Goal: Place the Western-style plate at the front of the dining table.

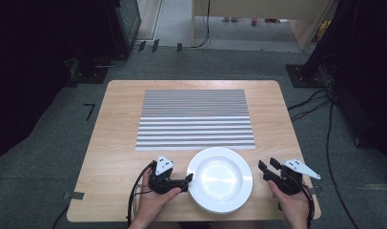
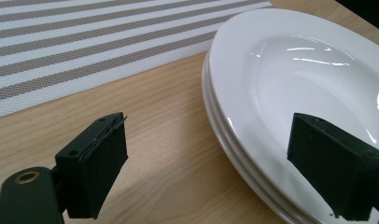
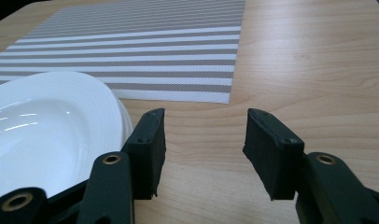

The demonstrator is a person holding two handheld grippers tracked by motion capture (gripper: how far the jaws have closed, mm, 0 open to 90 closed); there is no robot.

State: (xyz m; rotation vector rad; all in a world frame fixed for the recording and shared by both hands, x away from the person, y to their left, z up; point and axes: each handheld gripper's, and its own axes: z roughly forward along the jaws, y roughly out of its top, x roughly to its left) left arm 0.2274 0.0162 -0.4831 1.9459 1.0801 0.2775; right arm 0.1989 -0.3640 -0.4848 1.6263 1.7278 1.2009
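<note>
A stack of white plates point(image 1: 220, 179) sits at the table's near edge, just in front of a grey-and-white striped placemat point(image 1: 195, 119). My left gripper point(image 1: 187, 183) is at the stack's left rim. In the left gripper view its jaws point(image 2: 213, 135) stand wide open, one over the bare wood and the other over the top plate point(image 2: 295, 70), touching nothing. My right gripper point(image 1: 268, 163) hovers just right of the stack. In the right gripper view it point(image 3: 204, 135) is partly open with only wood between its jaws, and the plates point(image 3: 38, 126) lie to its left.
The wooden table point(image 1: 115, 138) has bare strips left and right of the placemat point(image 3: 141, 46). Cables trail from both grippers over the near edge. Dark equipment stands and loose cables surround the table on the grey floor.
</note>
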